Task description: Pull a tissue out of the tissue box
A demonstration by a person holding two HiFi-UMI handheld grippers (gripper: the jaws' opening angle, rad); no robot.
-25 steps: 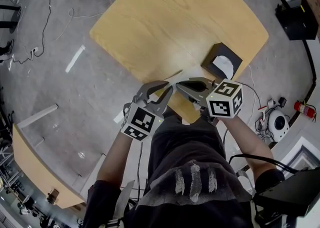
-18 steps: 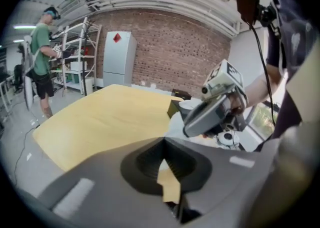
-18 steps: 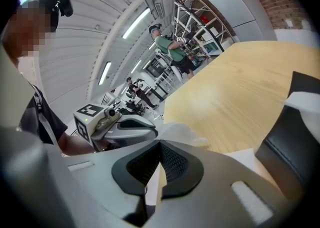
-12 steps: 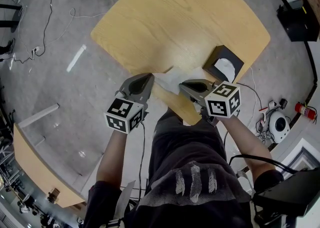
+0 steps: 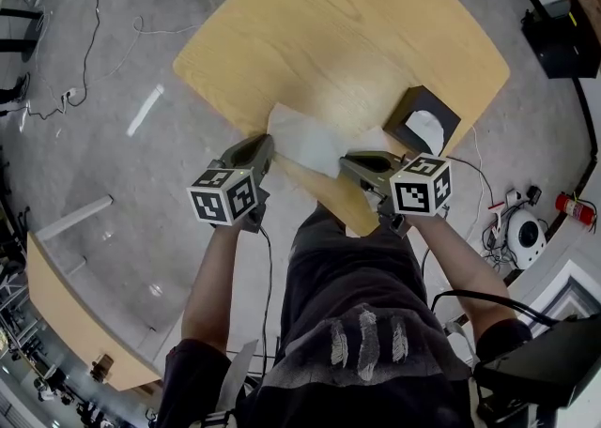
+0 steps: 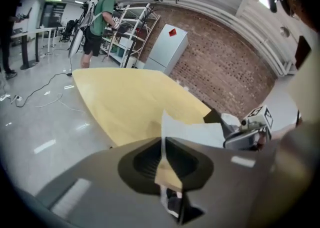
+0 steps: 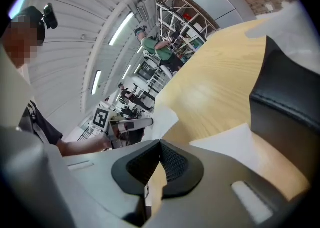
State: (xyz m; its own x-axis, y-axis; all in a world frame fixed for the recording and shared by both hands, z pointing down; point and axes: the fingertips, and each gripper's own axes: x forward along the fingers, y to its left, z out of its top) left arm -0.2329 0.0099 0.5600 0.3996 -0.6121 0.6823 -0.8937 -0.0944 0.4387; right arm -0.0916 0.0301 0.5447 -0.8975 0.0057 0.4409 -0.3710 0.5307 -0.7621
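Note:
A white tissue (image 5: 305,140) is stretched flat between my two grippers, just above the near edge of the wooden table (image 5: 347,32). My left gripper (image 5: 263,145) is shut on the sheet's left edge; in the left gripper view the thin sheet (image 6: 195,134) runs out from the closed jaws toward the right gripper (image 6: 245,134). My right gripper (image 5: 349,162) is shut on the tissue's right side, and the sheet (image 7: 230,144) spreads from its closed jaws. The black tissue box (image 5: 413,109) stands on the table to the right, with another white tissue (image 5: 427,126) poking from its slot.
The table's far half is bare wood. Cables trail over the grey floor (image 5: 94,13) at left. A black case (image 5: 562,34) and a red fire extinguisher (image 5: 571,204) lie at right. A second wooden table (image 5: 56,313) stands at lower left. A person in a green shirt (image 6: 102,17) stands far off.
My left gripper has swung out to the left and rolled over, and the tissue, bunched between the two close grippers before, now spreads flat. The right gripper has barely shifted.

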